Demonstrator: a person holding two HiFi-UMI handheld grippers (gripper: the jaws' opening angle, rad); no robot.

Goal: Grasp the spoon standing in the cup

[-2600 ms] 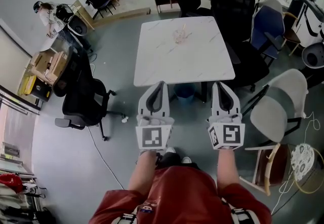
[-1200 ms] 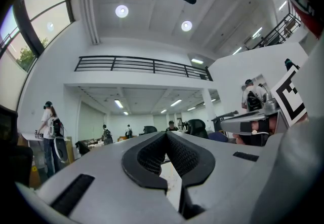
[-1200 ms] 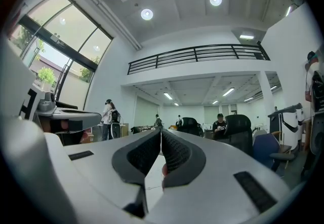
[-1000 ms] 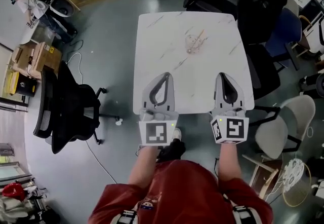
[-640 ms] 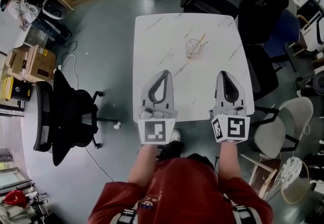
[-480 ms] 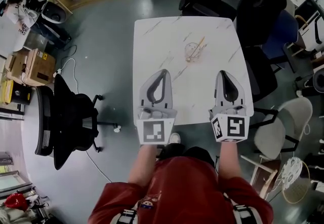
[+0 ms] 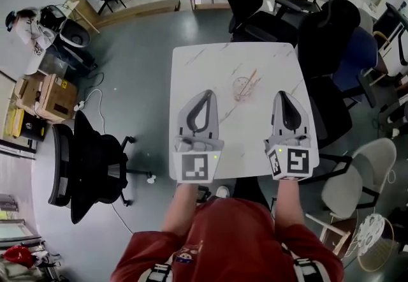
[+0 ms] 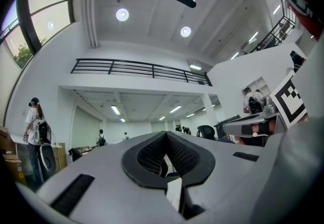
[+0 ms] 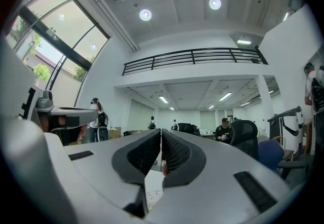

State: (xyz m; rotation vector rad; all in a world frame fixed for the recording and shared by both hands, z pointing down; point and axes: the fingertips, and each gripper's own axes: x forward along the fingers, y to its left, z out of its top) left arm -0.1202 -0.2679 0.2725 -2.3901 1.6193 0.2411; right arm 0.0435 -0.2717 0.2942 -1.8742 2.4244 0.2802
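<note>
Clear glass cup (image 7: pixel 242 88) with slim pale spoon (image 7: pixel 250 78) at frame centre on white marbled table (image 7: pixel 191 64), nearer than before. Left gripper (image 7: pixel 204 94) and right gripper (image 7: pixel 284 96) both closed, empty, over table's near edge; approach under way.

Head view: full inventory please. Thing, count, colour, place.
Table: 1, white marble, centre.
Cup: 1, clear, on the table's far half.
Spoon: 1, tan, standing tilted in the cup.
Office chairs: at least 3, black, one left of the table, others beyond it.
Blue chair: 1, right of the table.
Pale chair: 1, near right.
Bystander: 1, white top, far left.
Left claw: 1, white, shut, empty, over the table's near part.
Right claw: 1, white, shut, empty, likewise.
</note>
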